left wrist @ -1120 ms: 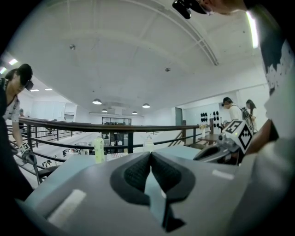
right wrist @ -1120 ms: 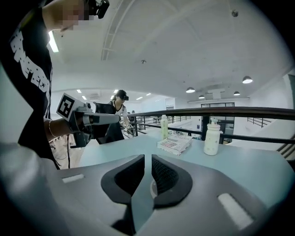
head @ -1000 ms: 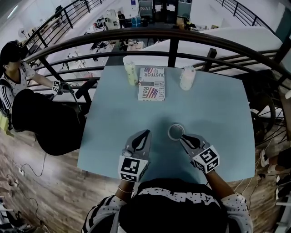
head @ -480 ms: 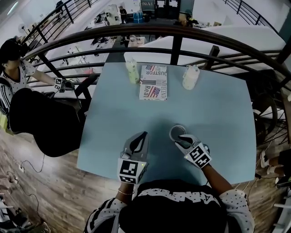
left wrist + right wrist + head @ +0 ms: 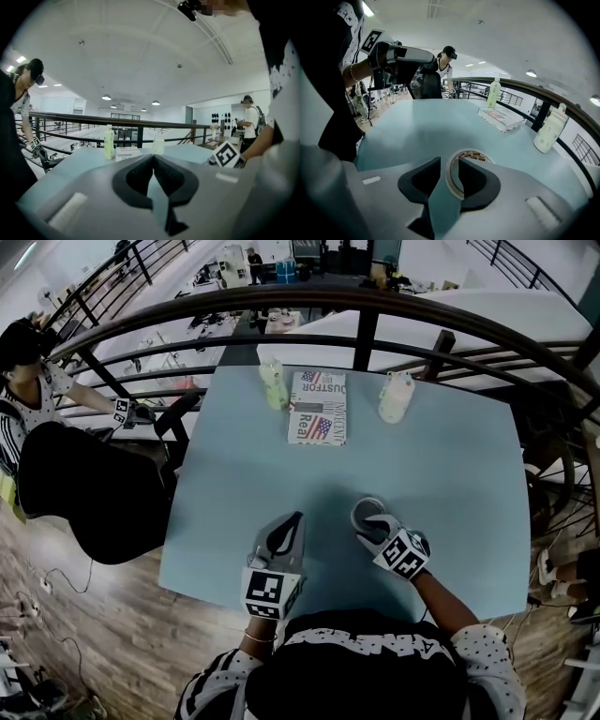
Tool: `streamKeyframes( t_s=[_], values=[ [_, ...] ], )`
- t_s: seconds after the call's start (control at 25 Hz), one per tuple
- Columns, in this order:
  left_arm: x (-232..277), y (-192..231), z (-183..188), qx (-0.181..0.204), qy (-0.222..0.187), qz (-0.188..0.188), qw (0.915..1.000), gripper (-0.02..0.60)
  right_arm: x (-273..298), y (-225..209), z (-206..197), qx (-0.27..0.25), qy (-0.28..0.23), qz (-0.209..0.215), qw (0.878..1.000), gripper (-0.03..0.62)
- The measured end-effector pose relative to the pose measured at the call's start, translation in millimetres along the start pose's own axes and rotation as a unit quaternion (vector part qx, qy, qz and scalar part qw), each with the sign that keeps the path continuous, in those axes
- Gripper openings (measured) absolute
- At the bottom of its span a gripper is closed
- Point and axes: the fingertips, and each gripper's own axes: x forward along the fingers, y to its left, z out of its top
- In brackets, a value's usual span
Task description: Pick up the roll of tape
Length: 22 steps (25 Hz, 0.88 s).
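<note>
Two bottles (image 5: 272, 386) (image 5: 395, 397), one box (image 5: 317, 410), one tape (image 5: 366, 505)

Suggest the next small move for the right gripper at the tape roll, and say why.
Probably close the right gripper on the near wall of the roll of tape. Its jaws, now opening, straddle that wall without pressing it: one is in the roll's hole, the other outside. The roll lies flat on the table, so a pinch should secure it for lifting.

Well ahead of the left gripper (image 5: 293, 521), a flat box (image 5: 317, 409) with a flag lies on the blue table (image 5: 244, 493). A green bottle (image 5: 273, 385) stands just left of it, a white bottle (image 5: 395, 397) to its right.
</note>
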Motion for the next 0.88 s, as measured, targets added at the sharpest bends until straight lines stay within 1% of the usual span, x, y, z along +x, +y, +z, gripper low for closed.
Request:
streamKeyframes(
  t_s=[0.16, 0.28, 0.32, 0.68, 0.88],
  values=[
    [-1, 0, 1, 0.000, 0.000, -0.001, 1.0000, 0.000, 5, 3, -2, 0.000, 0.008, 0.008, 1.000, 0.123],
    [-2, 2, 1, -0.002, -0.001, 0.000, 1.0000, 0.000, 6, 3, -3, -0.002, 0.014, 0.003, 1.000, 0.059],
    [-2, 3, 0, -0.003, -0.001, 0.000, 1.0000, 0.000, 7, 3, -3, -0.001, 0.014, 0.002, 1.000, 0.054],
    [-3, 1, 3, -0.004, -0.002, -0.004, 1.0000, 0.000, 2, 3, -4, -0.003, 0.022, -0.007, 1.000, 0.040],
    [-5, -2, 6, -0.003, -0.004, -0.004, 1.0000, 0.000, -5, 2, -1, 0.004, 0.015, -0.011, 1.000, 0.040]
  ],
)
